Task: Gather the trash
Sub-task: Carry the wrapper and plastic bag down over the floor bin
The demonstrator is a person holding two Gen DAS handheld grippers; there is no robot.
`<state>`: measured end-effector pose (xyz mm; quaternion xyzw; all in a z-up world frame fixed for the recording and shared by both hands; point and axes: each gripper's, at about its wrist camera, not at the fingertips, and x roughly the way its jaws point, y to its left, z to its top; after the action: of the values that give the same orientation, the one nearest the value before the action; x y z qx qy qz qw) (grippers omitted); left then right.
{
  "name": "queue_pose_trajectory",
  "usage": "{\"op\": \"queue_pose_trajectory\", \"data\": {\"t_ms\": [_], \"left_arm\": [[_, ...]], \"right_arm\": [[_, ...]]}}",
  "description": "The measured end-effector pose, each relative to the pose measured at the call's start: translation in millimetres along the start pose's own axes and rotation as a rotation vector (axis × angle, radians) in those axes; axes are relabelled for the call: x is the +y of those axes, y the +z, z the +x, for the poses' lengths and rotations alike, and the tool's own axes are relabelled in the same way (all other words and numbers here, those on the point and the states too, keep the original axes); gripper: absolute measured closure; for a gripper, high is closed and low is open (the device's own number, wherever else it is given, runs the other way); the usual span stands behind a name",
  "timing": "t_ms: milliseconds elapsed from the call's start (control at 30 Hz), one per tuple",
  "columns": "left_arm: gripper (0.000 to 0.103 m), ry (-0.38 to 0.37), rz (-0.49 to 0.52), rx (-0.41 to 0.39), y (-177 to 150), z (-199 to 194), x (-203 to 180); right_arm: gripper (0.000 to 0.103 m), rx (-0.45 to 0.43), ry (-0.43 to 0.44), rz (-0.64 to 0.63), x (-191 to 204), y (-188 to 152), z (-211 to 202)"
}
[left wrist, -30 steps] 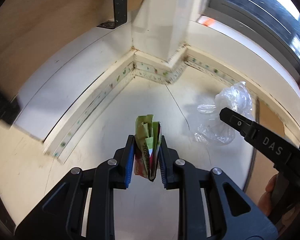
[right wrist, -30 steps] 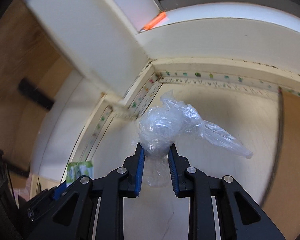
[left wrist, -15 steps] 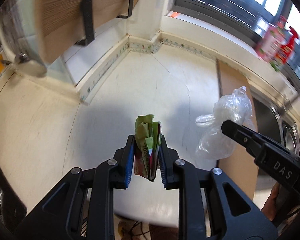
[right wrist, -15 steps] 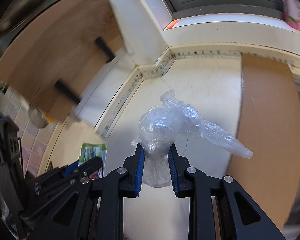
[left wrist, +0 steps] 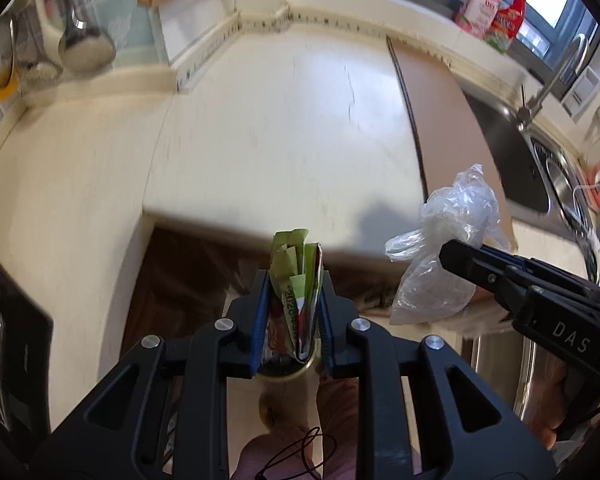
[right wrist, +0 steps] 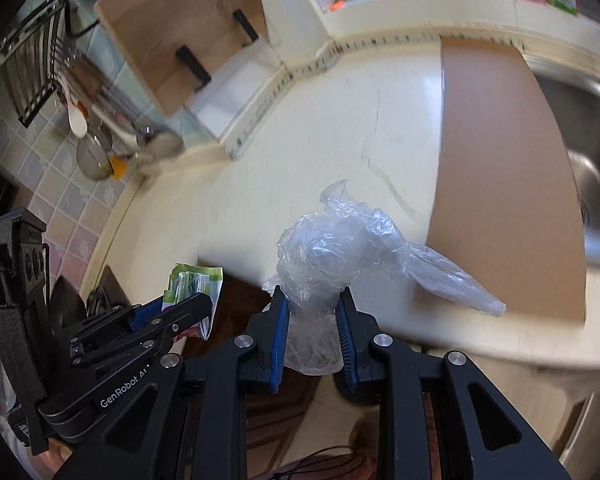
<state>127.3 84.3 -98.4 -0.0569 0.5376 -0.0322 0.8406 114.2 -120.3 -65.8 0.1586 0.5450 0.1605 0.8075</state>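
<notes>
My left gripper (left wrist: 293, 280) is shut on a crumpled green wrapper (left wrist: 294, 268) and holds it in the air just past the cream counter's front edge. My right gripper (right wrist: 311, 300) is shut on a clear crumpled plastic bag (right wrist: 332, 240), also held in the air off the counter edge. The bag also shows in the left wrist view (left wrist: 448, 236), to the right of the wrapper, with the right gripper (left wrist: 452, 254) clamped on it. The wrapper (right wrist: 196, 280) and left gripper (right wrist: 196, 304) show at lower left of the right wrist view.
The cream counter (left wrist: 280, 120) has a brown board (right wrist: 500, 160) and a steel sink (left wrist: 516, 148) with a tap on the right. Ladles (left wrist: 84, 40) hang at left. Bottles (left wrist: 496, 4) stand on the window sill. Dark cabinet fronts (left wrist: 180, 280) lie below.
Both grippers have pulled back from the counter's far corner, out past its front edge, each still holding its trash. The view now takes in the whole counter, the sink and the cabinet below.
</notes>
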Motion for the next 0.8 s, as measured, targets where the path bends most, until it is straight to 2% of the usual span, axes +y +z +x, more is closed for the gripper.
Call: {"op": "queue_pose_trajectory", "data": {"t_ms": [100,300,433,567,800], "left_arm": [[0.083,0.006,0.003,0.031,-22,9,5],[0.083,0.019,-0.015,0.086,-61,37,20],[0.083,0.03,-0.029,0.098,-75,58,27],[0.082,0.05,0.0,0.109,-93,87,29],[0.082,0.054,-0.005,0.182,-131,167,38]], "right_arm": [[0.08,0.038,-0.003,-0.003,0,-35,1],[0.08,0.097,-0.015,-0.037,-3,-73,24],[0.08,0.133,-0.025,-0.072,-8,-89,54],[0.08,0.187,-0.039,-0.086,-20,-114,92],[0.08,0.26,-0.074,-0.109,-52,-152,171]]}}
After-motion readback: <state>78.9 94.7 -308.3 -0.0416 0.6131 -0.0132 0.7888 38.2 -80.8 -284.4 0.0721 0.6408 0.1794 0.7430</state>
